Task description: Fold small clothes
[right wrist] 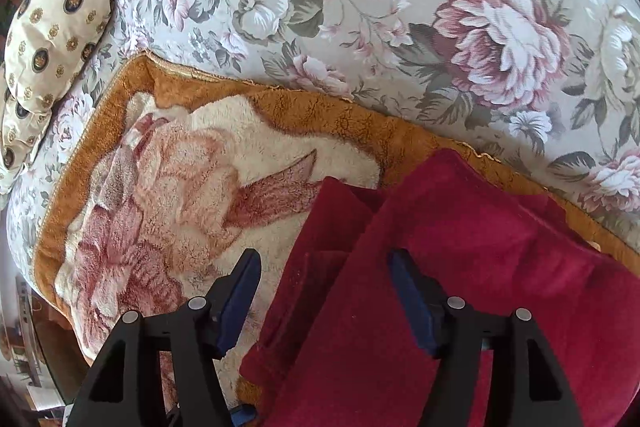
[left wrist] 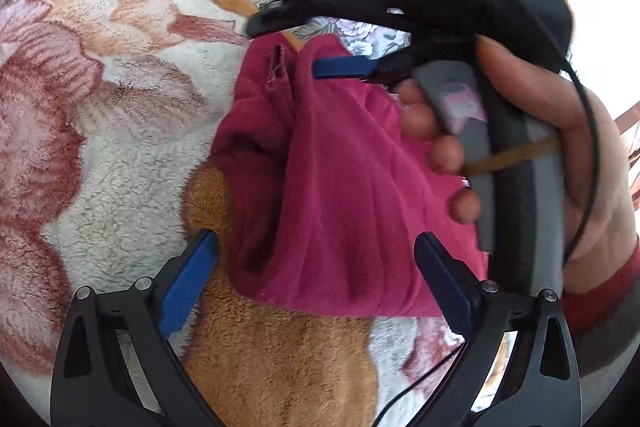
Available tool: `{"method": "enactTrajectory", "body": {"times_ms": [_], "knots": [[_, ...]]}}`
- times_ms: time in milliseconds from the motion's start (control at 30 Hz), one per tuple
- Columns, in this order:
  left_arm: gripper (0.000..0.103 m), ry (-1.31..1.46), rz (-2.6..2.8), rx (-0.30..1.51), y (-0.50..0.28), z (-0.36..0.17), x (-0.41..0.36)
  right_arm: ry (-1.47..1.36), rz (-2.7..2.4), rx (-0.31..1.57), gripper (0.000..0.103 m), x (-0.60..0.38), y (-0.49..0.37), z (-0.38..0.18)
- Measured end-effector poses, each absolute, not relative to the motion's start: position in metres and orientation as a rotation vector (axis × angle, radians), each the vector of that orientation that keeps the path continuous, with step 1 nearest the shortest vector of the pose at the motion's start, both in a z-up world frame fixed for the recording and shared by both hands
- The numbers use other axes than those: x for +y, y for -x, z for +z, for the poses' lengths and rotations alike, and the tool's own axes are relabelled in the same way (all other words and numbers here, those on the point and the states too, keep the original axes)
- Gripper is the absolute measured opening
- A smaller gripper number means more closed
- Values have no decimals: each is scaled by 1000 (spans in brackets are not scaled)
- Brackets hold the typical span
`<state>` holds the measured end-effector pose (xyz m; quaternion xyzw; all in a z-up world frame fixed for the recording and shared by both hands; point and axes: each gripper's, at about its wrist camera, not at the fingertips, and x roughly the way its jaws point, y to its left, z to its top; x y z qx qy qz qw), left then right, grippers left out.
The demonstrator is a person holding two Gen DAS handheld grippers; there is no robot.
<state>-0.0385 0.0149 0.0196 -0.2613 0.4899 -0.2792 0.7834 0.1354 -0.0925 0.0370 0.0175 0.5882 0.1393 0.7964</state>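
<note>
A small crimson fleece garment (left wrist: 340, 187) lies bunched and partly folded on a plush blanket. My left gripper (left wrist: 316, 243) is open, its blue pads wide apart on either side of the garment's near edge without pressing it. Over the far part of the garment a person's hand (left wrist: 540, 131) holds my right gripper, with one blue finger (left wrist: 344, 67) above the cloth. In the right wrist view the garment (right wrist: 460, 247) fills the lower right. My right gripper (right wrist: 324, 259) is open there, one finger over the blanket and the other over the cloth.
The plush blanket (right wrist: 180, 187) is cream with pink flowers and an orange border. It lies on a floral bedspread (right wrist: 360, 7). A cream patterned pillow (right wrist: 48, 27) sits at the far left. A red sleeve cuff (left wrist: 600, 291) shows at the right.
</note>
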Motion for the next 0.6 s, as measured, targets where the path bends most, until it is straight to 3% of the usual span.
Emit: {"method": "enactTrajectory", "body": {"times_ms": [300,367,400,433,500,533,600], "knots": [[98,521,-602,1045,27,18,-6,67,286,1337,76,-80,-149,16],[97,513,-600,1037,25,18,-9,88,281,1314,69,-83,-146,17],[96,514,-599,1030,22,17,-10,112,259,1295,54,-86,-143,18],[89,514,-597,1024,21,16,-11,111,264,1280,47,-90,-139,19],[65,525,-605,1030,17,13,-12,100,282,1249,36,-97,-132,24],[47,544,-618,1047,15,10,-11,88,295,1232,28,-101,-128,28],[34,578,-640,1049,16,10,-9,47,314,1182,21,-112,-116,40]]}}
